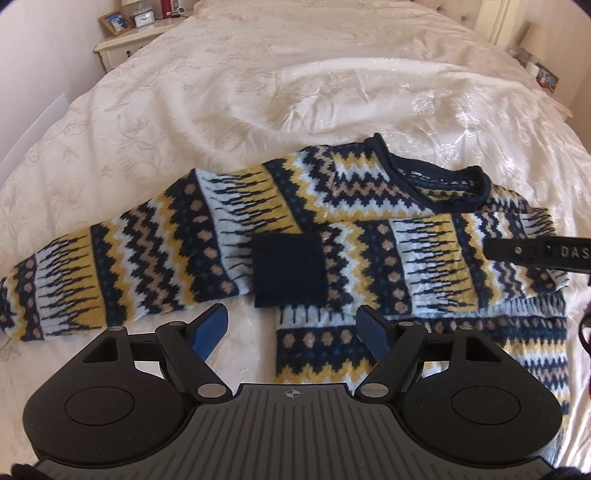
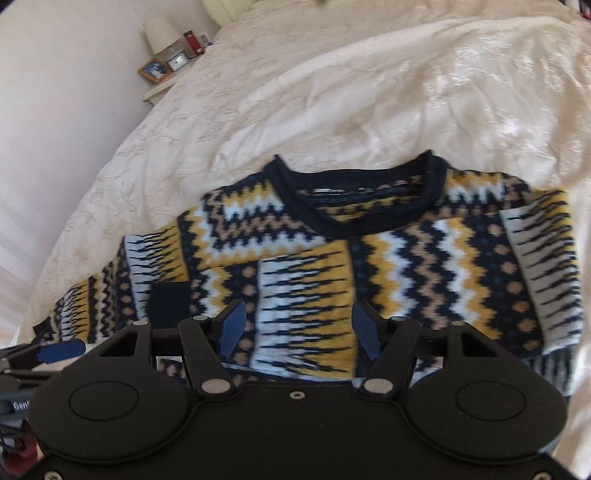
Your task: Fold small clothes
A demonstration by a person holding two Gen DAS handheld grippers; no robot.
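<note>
A knitted sweater point(image 1: 373, 236) in navy, yellow, white and tan zigzags lies flat on a cream bedspread point(image 1: 258, 92), with its navy collar point(image 1: 443, 184) at the far side. One sleeve stretches out to the left point(image 1: 92, 273). The other is folded across the chest and ends in a navy cuff point(image 1: 290, 269). My left gripper point(image 1: 291, 325) hovers open just short of that cuff, holding nothing. In the right wrist view my right gripper point(image 2: 297, 321) is open above the folded sleeve on the sweater point(image 2: 306, 280), below the collar point(image 2: 354, 206). Its black finger point(image 1: 535, 253) enters the left wrist view from the right.
A nightstand point(image 1: 125, 44) with a photo frame, a clock and a red object stands at the bed's far left; a lamp point(image 2: 159, 33) is on it. Another bedside surface point(image 1: 543, 74) with small items is at the far right. The bed drops off at the left.
</note>
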